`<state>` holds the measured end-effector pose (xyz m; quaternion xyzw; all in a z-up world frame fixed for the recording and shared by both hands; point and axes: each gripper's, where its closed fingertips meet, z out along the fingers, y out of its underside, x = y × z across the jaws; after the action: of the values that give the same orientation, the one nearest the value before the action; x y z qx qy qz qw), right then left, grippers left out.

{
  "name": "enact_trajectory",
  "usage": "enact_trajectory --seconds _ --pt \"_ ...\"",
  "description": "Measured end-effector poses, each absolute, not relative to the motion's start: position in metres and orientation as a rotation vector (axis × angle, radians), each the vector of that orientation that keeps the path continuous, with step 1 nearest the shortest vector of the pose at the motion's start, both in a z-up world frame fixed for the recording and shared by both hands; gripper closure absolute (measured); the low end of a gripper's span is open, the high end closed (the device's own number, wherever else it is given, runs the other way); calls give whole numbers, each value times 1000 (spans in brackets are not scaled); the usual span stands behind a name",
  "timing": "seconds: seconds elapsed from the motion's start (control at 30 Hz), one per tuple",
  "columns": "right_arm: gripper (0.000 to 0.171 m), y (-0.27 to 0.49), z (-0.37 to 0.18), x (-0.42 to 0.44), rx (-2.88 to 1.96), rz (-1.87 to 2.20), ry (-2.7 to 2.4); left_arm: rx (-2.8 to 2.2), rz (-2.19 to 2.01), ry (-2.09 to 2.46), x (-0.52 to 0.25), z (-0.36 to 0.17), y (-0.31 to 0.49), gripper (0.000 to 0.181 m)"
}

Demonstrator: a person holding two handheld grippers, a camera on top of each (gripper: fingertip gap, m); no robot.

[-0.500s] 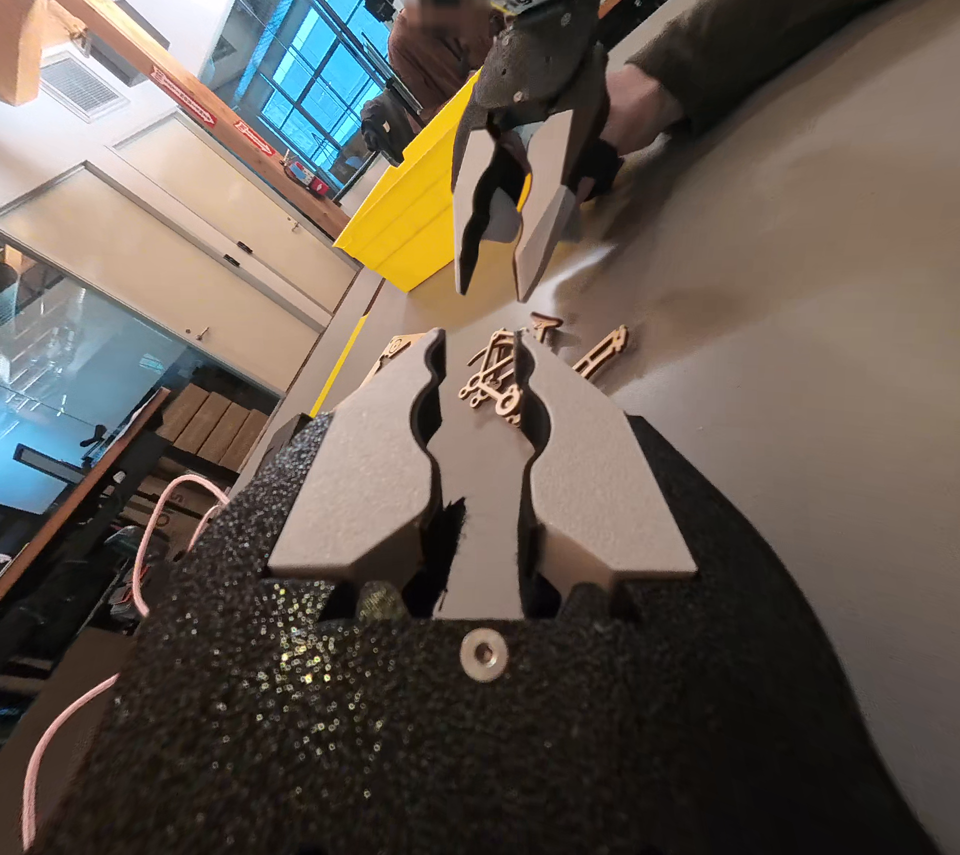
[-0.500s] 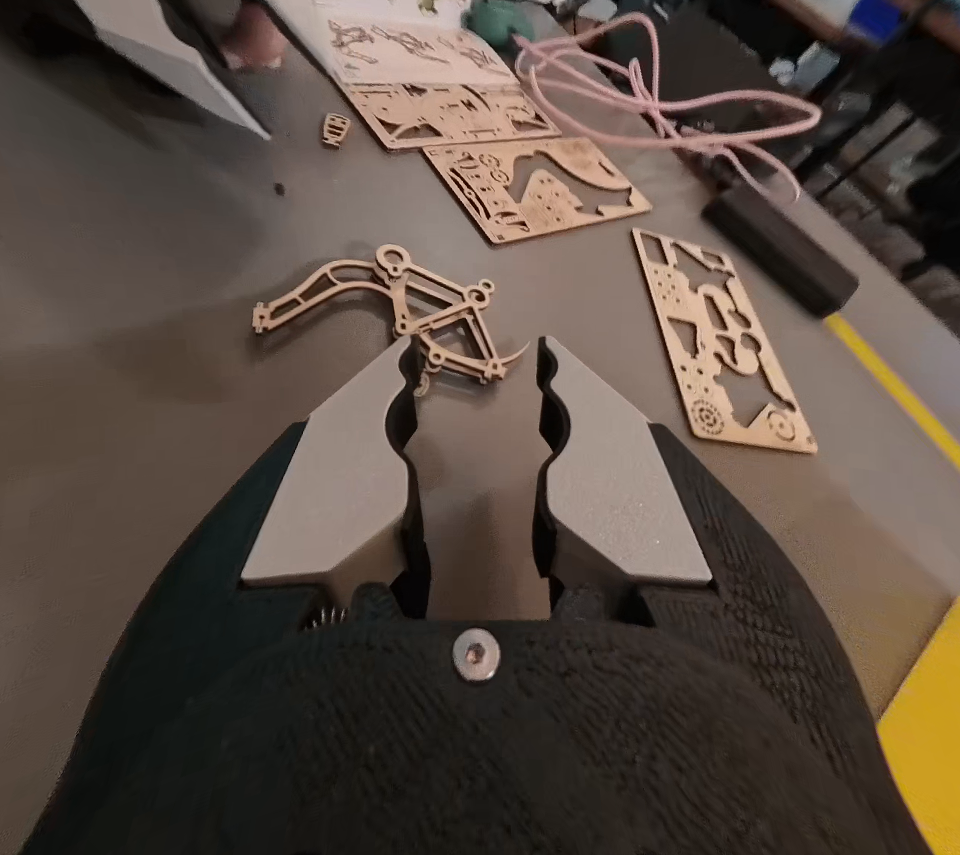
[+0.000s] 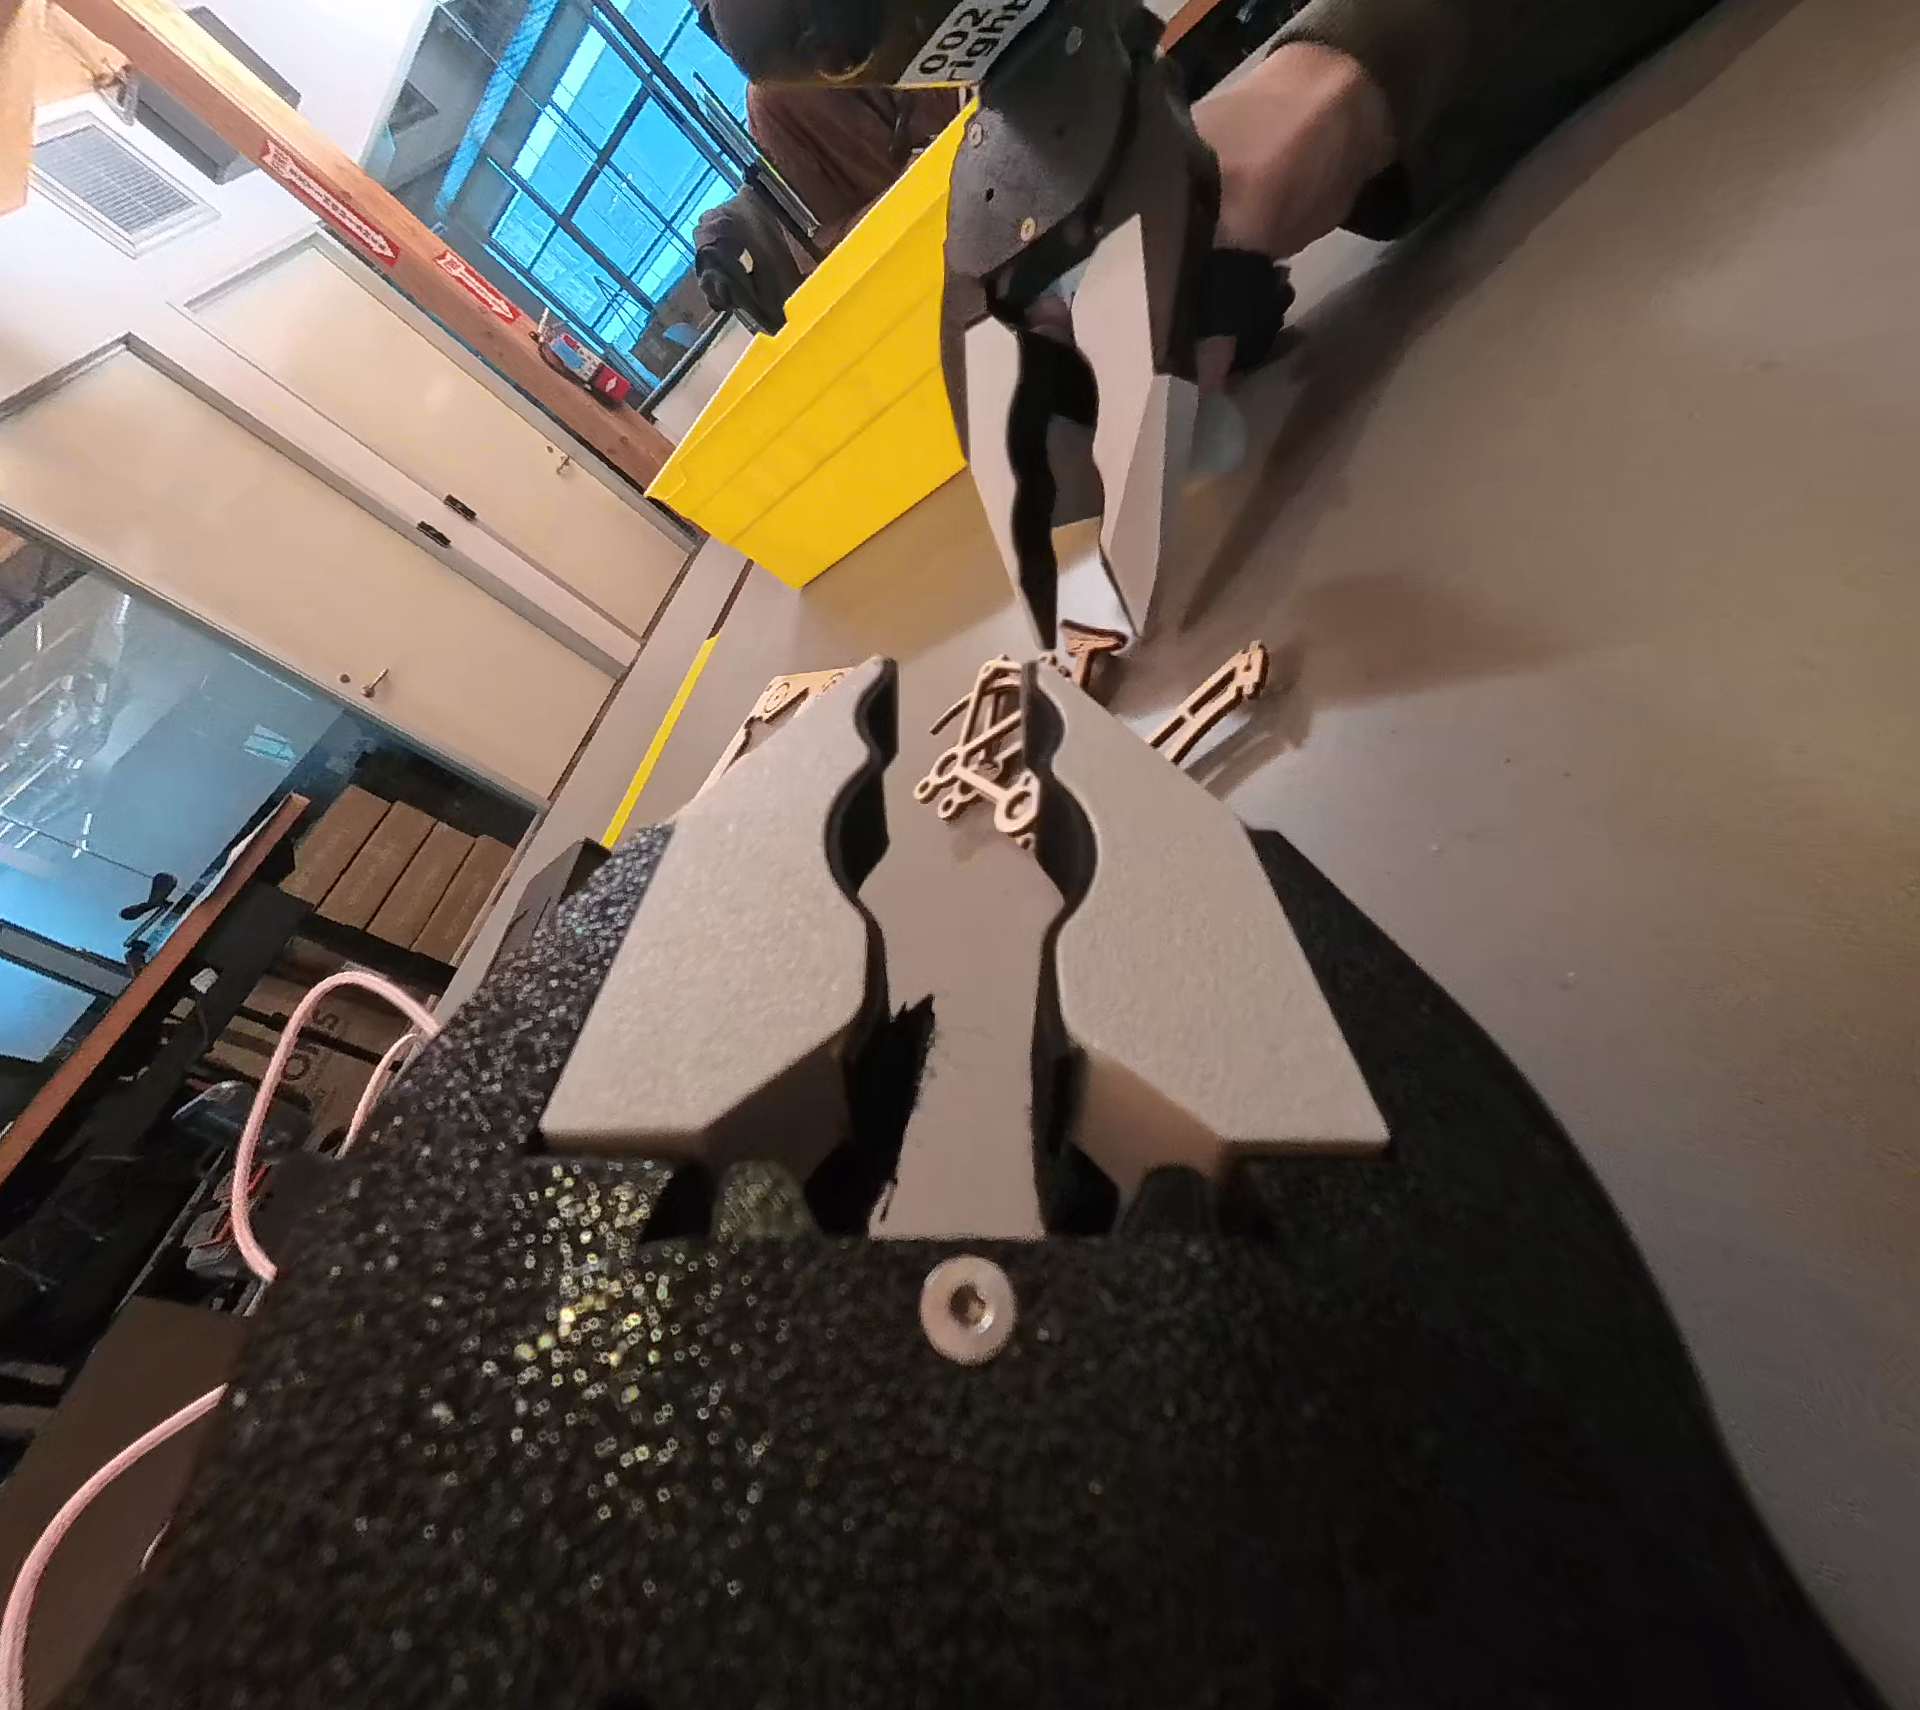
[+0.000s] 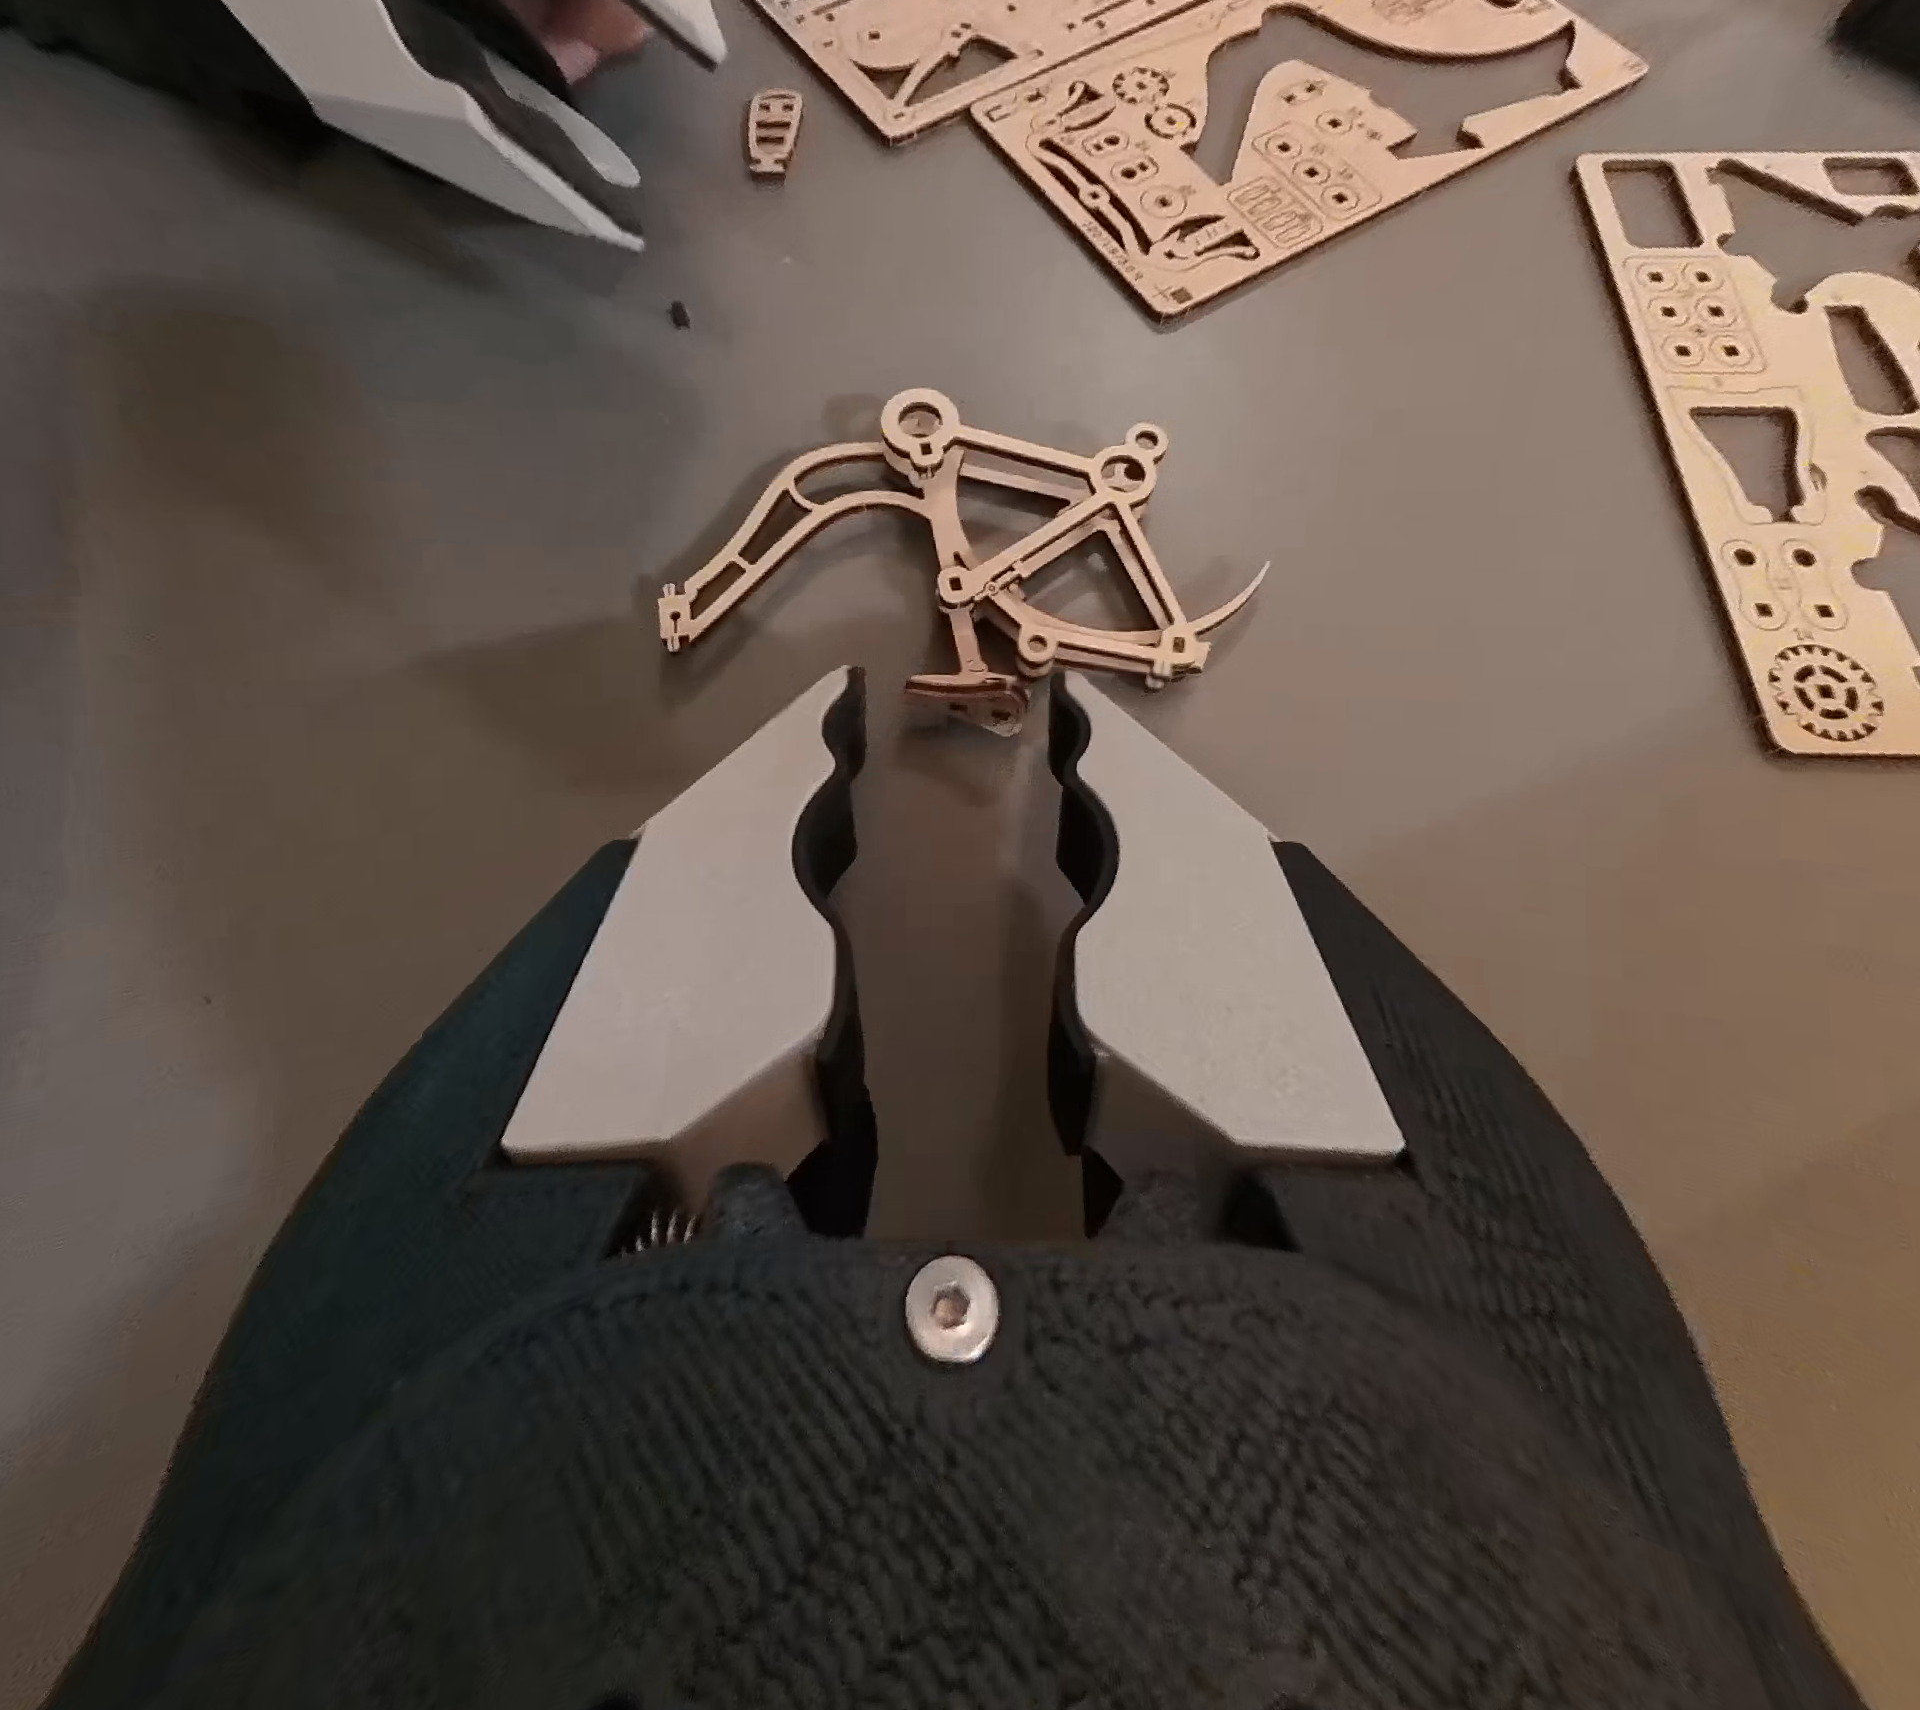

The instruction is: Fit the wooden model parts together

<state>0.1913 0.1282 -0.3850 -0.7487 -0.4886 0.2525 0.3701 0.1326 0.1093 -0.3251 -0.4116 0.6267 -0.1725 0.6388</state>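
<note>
The right gripper (image 4: pixel 956 704) is hovering low over the grey bench (image 4: pixel 312 621), fingers spread moderately and holding nothing. Just beyond its tips, the wooden model frame (image 4: pixel 997 559) is lying flat, its small crank piece (image 4: pixel 966 692) sitting between the fingertips.

The left gripper (image 3: pixel 961 673) is facing the same assembly from the opposite side, fingers likewise apart and empty.

Probable faults: closing on the thin crank or the curved fender could snap it, and a grip on one strut could pivot the frame or spring its joints apart. The flat part gives little edge to catch.

Farther off, the punched part sheets (image 4: pixel 1299 133) and a loose small piece (image 4: pixel 771 133) are lying well apart from the frame. Open bench is lying to the left; the sheets are crowding the right and far sides.
</note>
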Motion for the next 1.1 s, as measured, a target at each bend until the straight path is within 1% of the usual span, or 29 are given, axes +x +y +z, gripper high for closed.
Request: enact_trajectory --seconds 0.1,0.23,0.3,0.5,0.6,0.77,0.9,1.1 --pt "139 127 -392 191 -1943 595 -1282 -939 -390 1444 134 -327 109 159" --pt "145 128 -393 190 -1941 558 -1283 -931 -363 1481 133 -331 111 151" --pt "148 128 -393 190 -1946 564 -1277 -902 -290 1528 131 -334 117 143" --pt "148 132 -387 192 -1965 646 -1190 -817 -168 1724 134 -353 123 126" --pt "148 133 -379 192 -1965 741 -1123 -832 -97 1774 137 -362 131 108" --pt "148 136 -372 193 -1967 859 -1034 -786 0 1784 146 -363 137 111" --pt "148 138 -366 194 -1972 960 -954 -757 100 1780 154 -366 147 122" --pt "148 140 -364 196 -1974 996 -919 -825 93 1769 162 -373 156 138"
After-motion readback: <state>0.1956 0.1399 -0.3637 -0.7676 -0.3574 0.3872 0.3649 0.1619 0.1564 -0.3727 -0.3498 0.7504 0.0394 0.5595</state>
